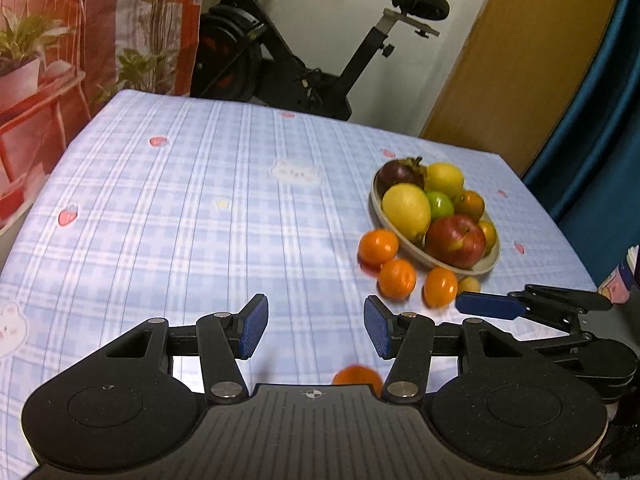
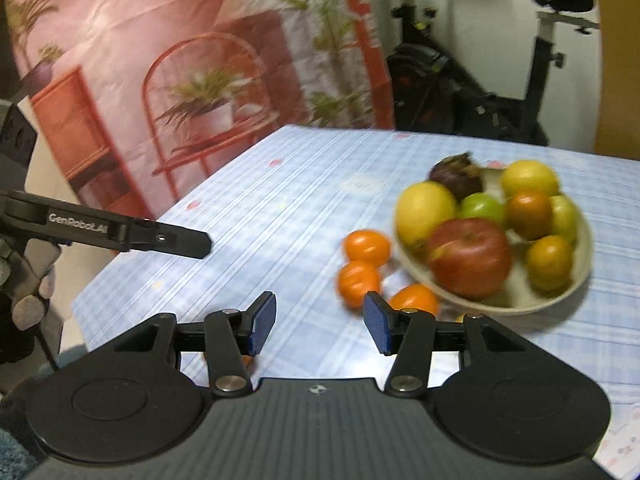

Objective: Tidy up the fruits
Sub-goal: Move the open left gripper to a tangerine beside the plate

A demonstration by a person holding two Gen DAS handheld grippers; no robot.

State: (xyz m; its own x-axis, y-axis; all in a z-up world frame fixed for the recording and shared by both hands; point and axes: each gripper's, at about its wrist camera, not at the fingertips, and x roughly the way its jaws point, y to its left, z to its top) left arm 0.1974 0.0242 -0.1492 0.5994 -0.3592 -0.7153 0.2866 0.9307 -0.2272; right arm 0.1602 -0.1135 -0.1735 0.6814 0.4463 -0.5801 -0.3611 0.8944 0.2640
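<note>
Both your left gripper (image 1: 316, 326) and right gripper (image 2: 320, 322) hang empty, jaws apart. Loose oranges (image 1: 378, 246) lie beside the bowl (image 1: 486, 266) near the table's right edge; next, close on one.

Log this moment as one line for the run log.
left tongs: open, empty | right tongs: open, empty | bowl: full | oranges: loose beside bowl
</note>
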